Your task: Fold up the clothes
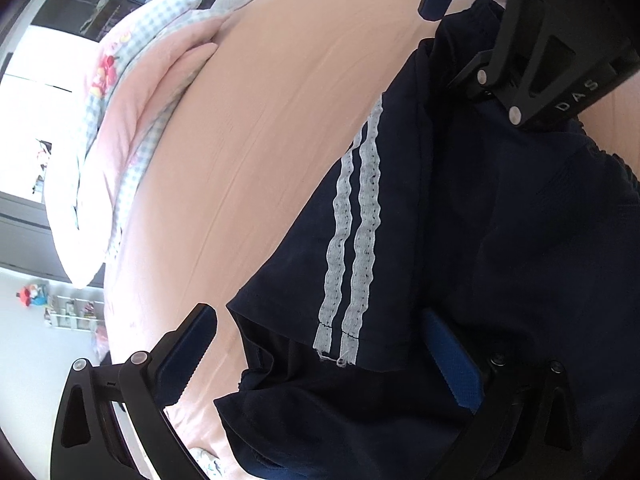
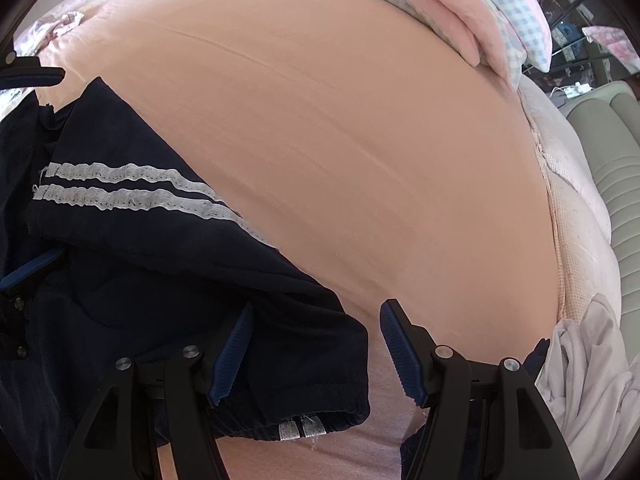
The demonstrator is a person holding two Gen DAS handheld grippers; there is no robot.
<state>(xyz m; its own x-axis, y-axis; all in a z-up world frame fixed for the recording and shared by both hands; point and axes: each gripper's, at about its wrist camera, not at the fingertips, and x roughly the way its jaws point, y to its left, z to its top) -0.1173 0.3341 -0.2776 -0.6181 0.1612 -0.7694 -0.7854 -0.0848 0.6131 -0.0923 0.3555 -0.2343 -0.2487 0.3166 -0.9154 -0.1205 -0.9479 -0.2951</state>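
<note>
Premises: a bedroom in a private home. The working surface is a bed covered by a smooth peach-pink cotton sheet (image 2: 360, 128). A rolled quilt in pale pink and blue-white gingham with cartoon prints (image 1: 120, 120) lies along its far side. A crumpled white garment (image 2: 592, 372) sits at the bed's edge. A pale padded ribbed surface (image 2: 608, 152) adjoins the mattress. A bright window (image 1: 36, 112) and small colourful toys on a low white shelf (image 1: 68, 308) are visible beyond.
</note>
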